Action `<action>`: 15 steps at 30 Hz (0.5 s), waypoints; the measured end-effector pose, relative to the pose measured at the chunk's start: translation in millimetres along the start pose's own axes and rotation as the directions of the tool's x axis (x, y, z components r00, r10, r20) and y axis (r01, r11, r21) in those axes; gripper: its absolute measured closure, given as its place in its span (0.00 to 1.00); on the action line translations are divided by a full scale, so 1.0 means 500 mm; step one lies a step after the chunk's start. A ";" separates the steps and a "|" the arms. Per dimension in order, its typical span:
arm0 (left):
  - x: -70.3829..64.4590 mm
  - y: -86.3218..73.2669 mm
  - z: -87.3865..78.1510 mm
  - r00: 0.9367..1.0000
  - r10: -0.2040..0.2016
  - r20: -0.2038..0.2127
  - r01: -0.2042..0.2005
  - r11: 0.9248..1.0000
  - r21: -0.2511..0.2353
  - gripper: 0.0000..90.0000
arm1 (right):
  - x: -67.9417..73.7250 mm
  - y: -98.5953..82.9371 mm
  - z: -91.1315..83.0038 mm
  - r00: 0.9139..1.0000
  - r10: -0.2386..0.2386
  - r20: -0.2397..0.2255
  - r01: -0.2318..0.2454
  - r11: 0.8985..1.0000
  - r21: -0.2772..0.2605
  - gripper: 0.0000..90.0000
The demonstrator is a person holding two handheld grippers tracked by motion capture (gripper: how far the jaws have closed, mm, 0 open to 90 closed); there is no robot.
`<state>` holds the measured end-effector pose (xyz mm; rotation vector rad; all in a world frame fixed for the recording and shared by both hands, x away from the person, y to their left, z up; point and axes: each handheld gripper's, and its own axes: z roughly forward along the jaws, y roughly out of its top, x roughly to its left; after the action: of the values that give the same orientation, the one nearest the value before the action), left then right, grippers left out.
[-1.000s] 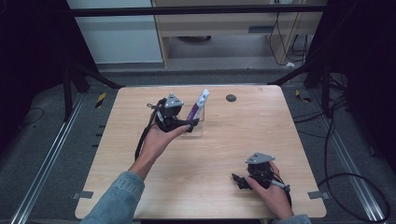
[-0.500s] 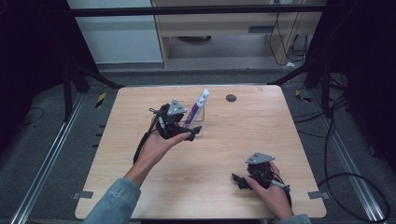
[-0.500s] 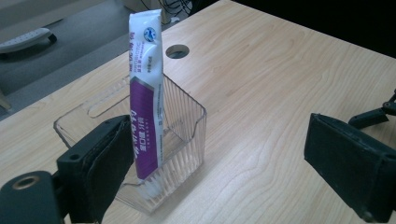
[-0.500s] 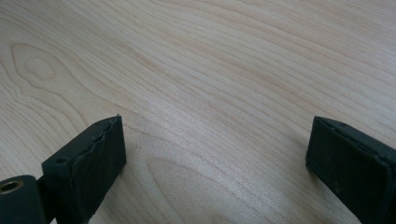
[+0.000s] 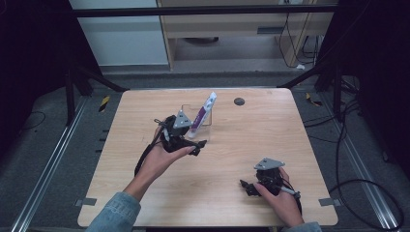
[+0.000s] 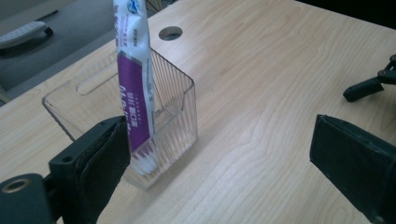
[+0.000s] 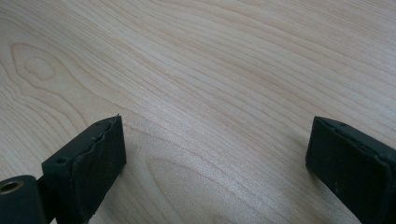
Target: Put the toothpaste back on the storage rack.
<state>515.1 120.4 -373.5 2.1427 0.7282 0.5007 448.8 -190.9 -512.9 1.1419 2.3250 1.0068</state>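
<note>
A white and purple toothpaste tube (image 5: 205,113) (image 6: 132,88) stands tilted in a clear ribbed plastic holder (image 5: 209,121) (image 6: 173,108) at the back middle of the wooden table (image 5: 241,140). My left gripper (image 5: 197,147) (image 6: 219,161) is open, just in front of the holder, with nothing between its jaws. In the left gripper view the tube and holder stand past the left jaw. My right gripper (image 5: 246,187) (image 7: 215,154) rests open near the table's front right, over bare wood.
A round cable hole (image 5: 239,101) (image 6: 170,33) lies in the table behind and to the right of the holder. The right gripper's black tip (image 6: 369,86) shows at the right edge of the left gripper view. A cabinet (image 5: 232,34) stands on the floor beyond the table.
My left gripper has drawn back from the tube toward the person and a little lower. The tube stays leaning in the holder. The right gripper has not moved.
</note>
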 end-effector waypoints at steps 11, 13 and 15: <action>0.000 -0.046 -0.023 1.000 -0.002 -0.023 0.002 0.999 0.037 0.03 | 0.000 0.000 0.000 1.000 0.000 0.000 0.000 1.000 0.000 0.06; 0.004 -0.057 -0.028 1.000 -0.005 -0.029 0.006 0.999 0.040 0.03 | 0.000 0.000 0.000 1.000 0.000 0.000 0.000 1.000 0.000 0.06; 0.007 -0.070 -0.033 0.999 -0.003 -0.039 0.005 0.999 0.049 0.03 | 0.000 0.000 0.000 1.000 0.000 0.000 0.000 1.000 0.000 0.06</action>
<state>497.0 150.1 -390.9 2.1821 0.7733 0.5289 448.8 -190.9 -512.8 1.1419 2.3249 1.0072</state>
